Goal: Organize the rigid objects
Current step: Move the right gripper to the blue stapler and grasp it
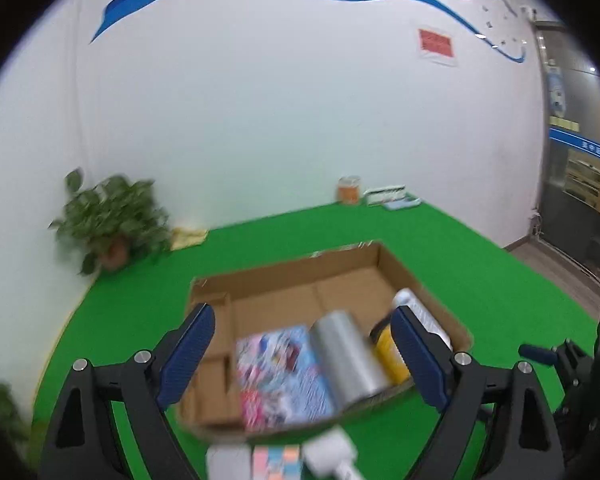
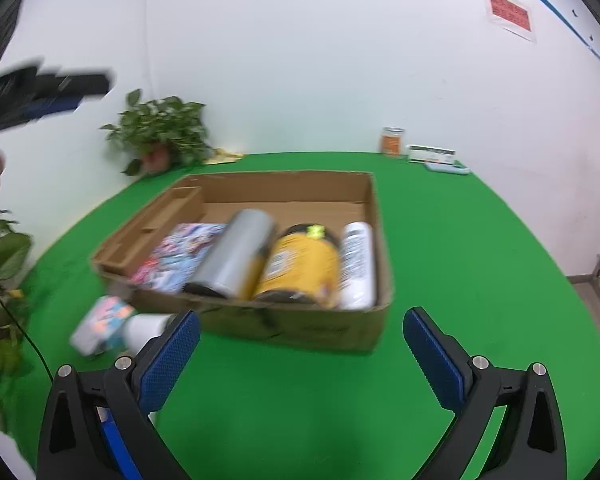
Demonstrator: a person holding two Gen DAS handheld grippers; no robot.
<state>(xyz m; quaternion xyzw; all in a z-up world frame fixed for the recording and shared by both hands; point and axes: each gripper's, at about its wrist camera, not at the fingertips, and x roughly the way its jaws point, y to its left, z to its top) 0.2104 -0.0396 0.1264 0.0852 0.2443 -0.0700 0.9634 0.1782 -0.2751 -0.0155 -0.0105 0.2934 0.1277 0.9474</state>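
A shallow cardboard box (image 1: 300, 276) (image 2: 300, 186) sits on the green table. In it lie a colourful printed packet (image 1: 280, 372) (image 2: 180, 256), a silver cylinder (image 1: 348, 356) (image 2: 236, 256), a yellow jar (image 1: 388, 352) (image 2: 300, 268) and a white bottle (image 1: 420, 312) (image 2: 357, 264). My left gripper (image 1: 302, 354) is open, above the box with nothing between its jaws. My right gripper (image 2: 300, 348) is open and empty, in front of the box. A small pastel box (image 1: 276, 462) (image 2: 100, 322) and a white bottle (image 1: 332, 452) (image 2: 146, 330) lie outside the box's near left corner.
A potted plant (image 1: 112, 220) (image 2: 160, 136) stands at the back left by the white wall. An orange tin (image 1: 349, 190) (image 2: 392, 141) and flat packs (image 1: 392, 196) (image 2: 436, 156) sit at the back right. More leaves (image 2: 0, 280) are at the left edge. The left gripper (image 2: 40, 92) shows blurred in the right wrist view.
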